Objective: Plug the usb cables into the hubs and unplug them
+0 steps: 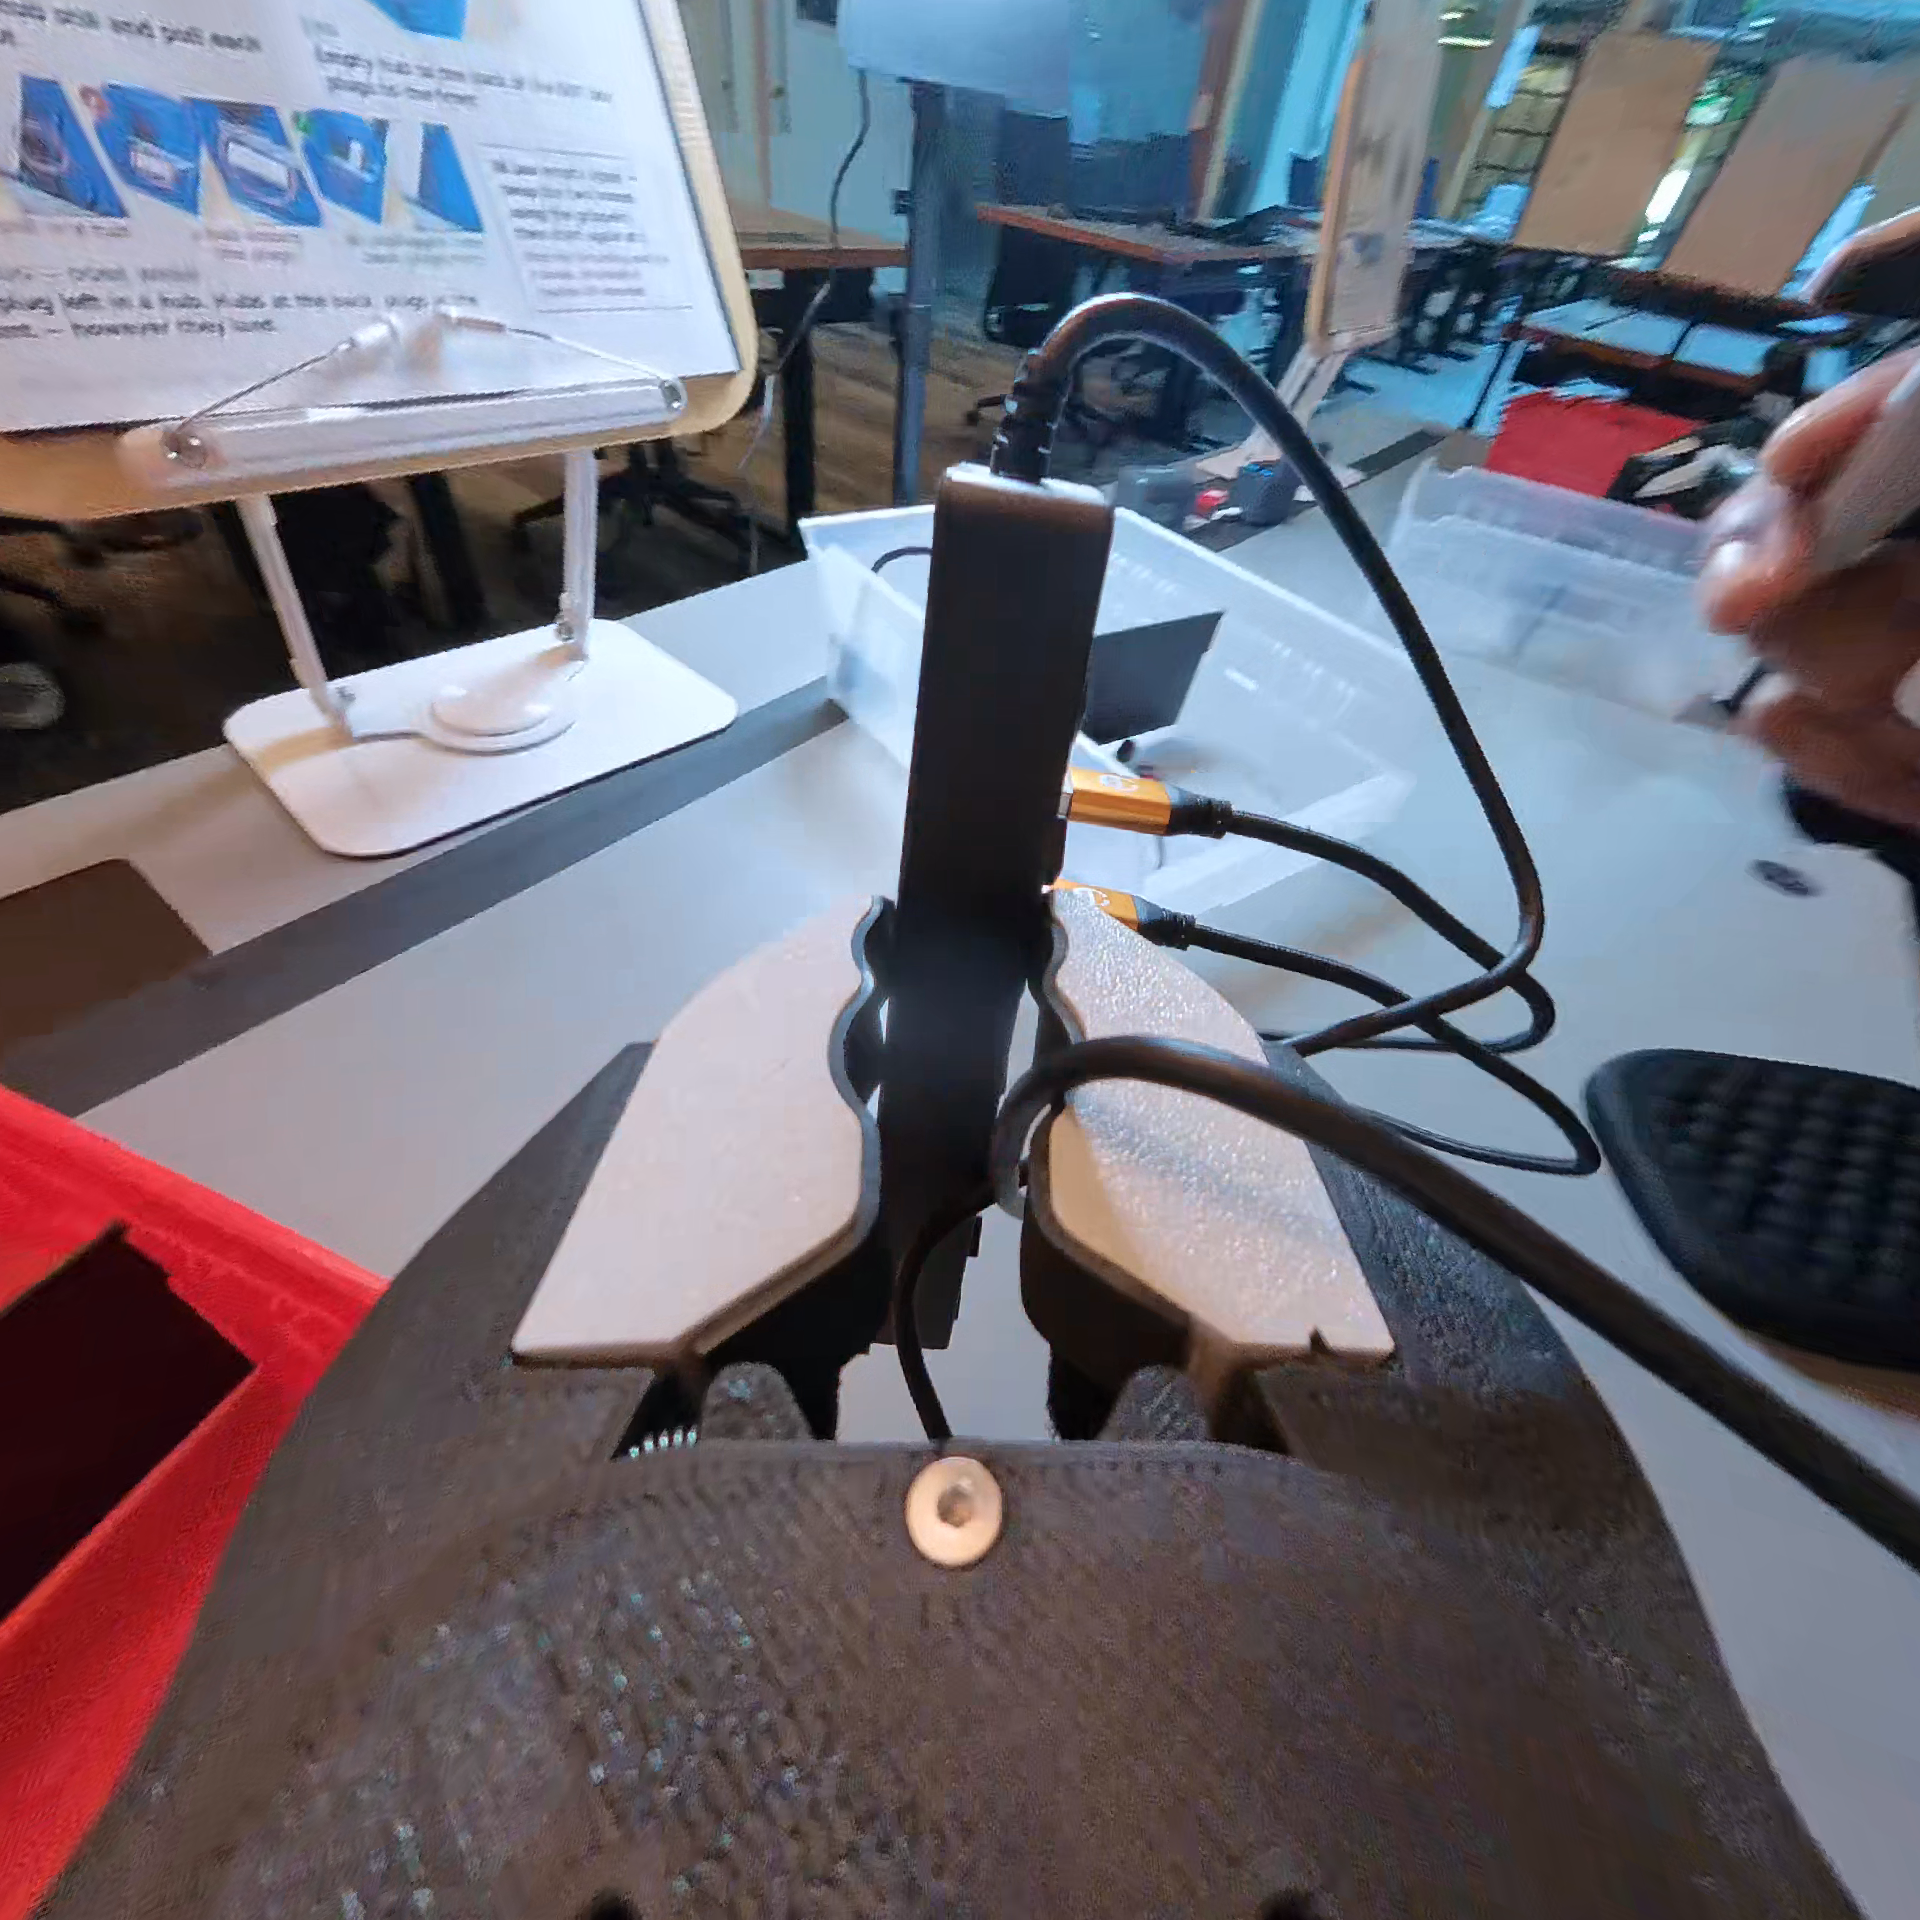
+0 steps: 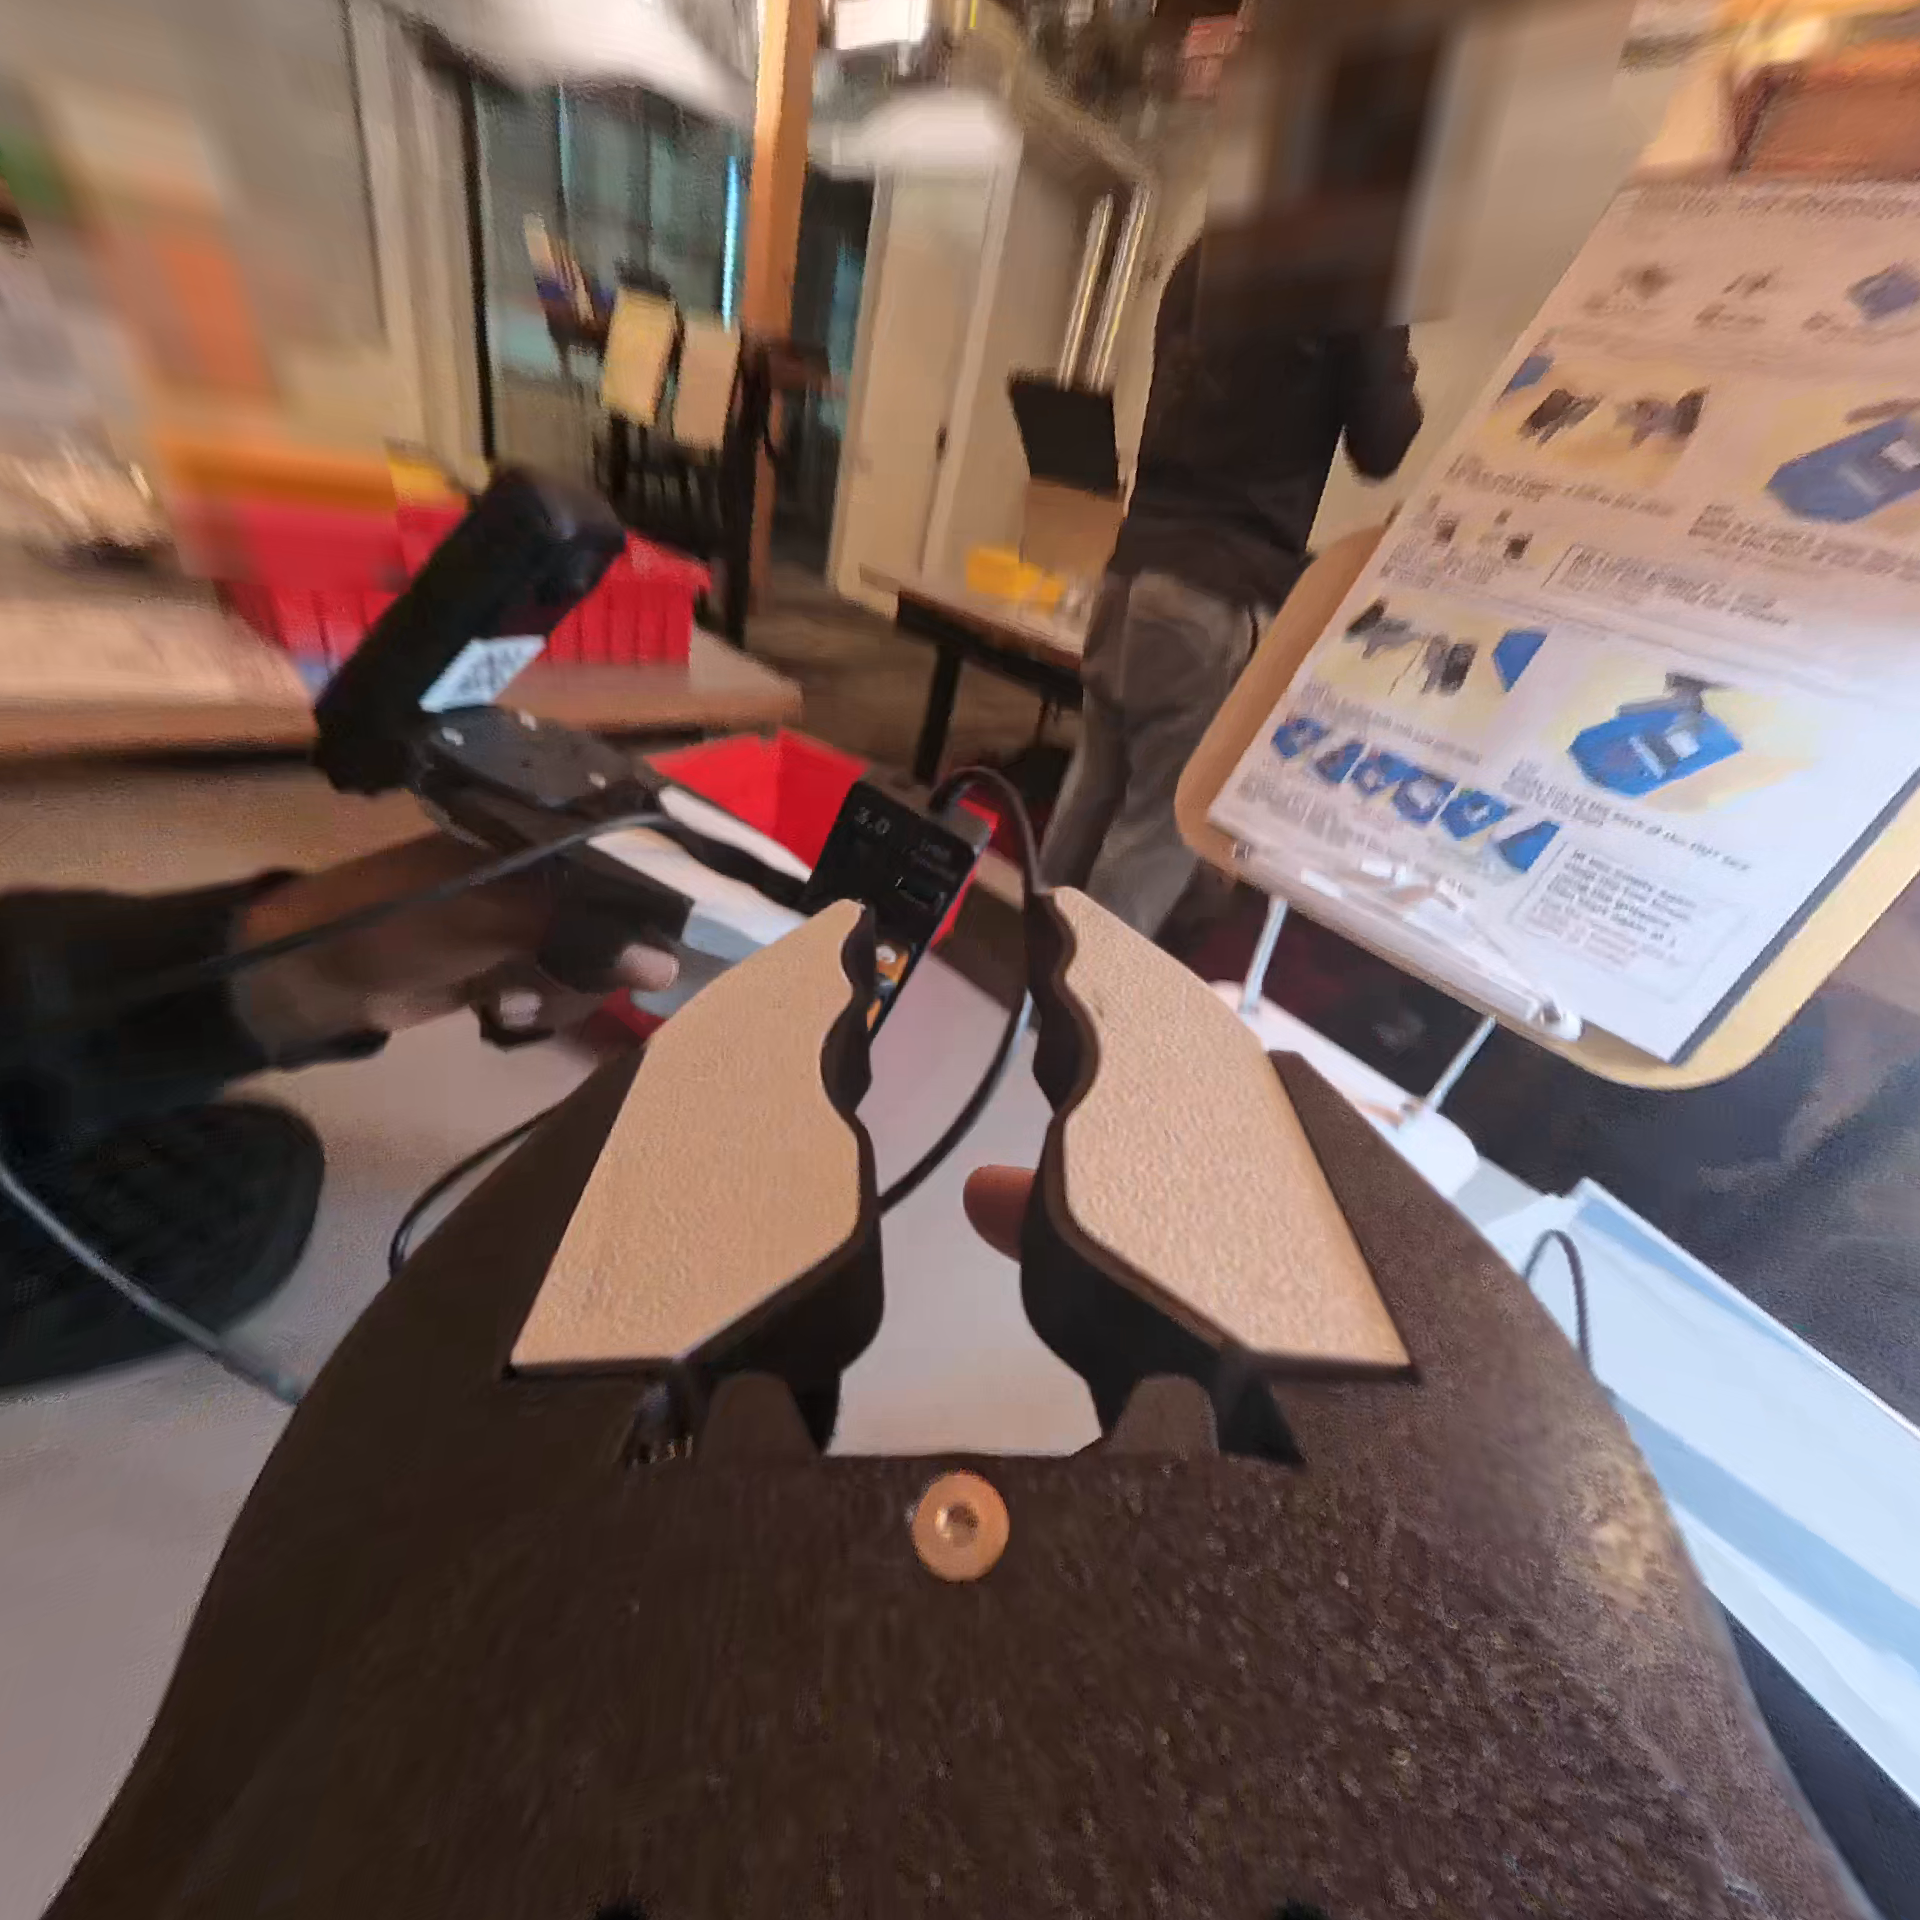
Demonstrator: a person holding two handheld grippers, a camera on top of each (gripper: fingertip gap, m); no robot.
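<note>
Left tool (image 1: 961, 997) clamps rigid black hub (image 1: 997, 707) upright; right tool (image 2: 951, 997) gapes empty beside it; pinch stiff orange plug (image 1: 1117, 803), not limp cable.

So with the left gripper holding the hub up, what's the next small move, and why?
Probably bring the open right gripper onto the upper orange plug to pull it out: the left gripper clamps the black hub, and two orange plugs sit in its side ports.

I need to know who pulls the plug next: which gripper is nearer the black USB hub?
Left. The left gripper is shut on the black USB hub; the right gripper is open, with the hub ahead of its fingers.
</note>
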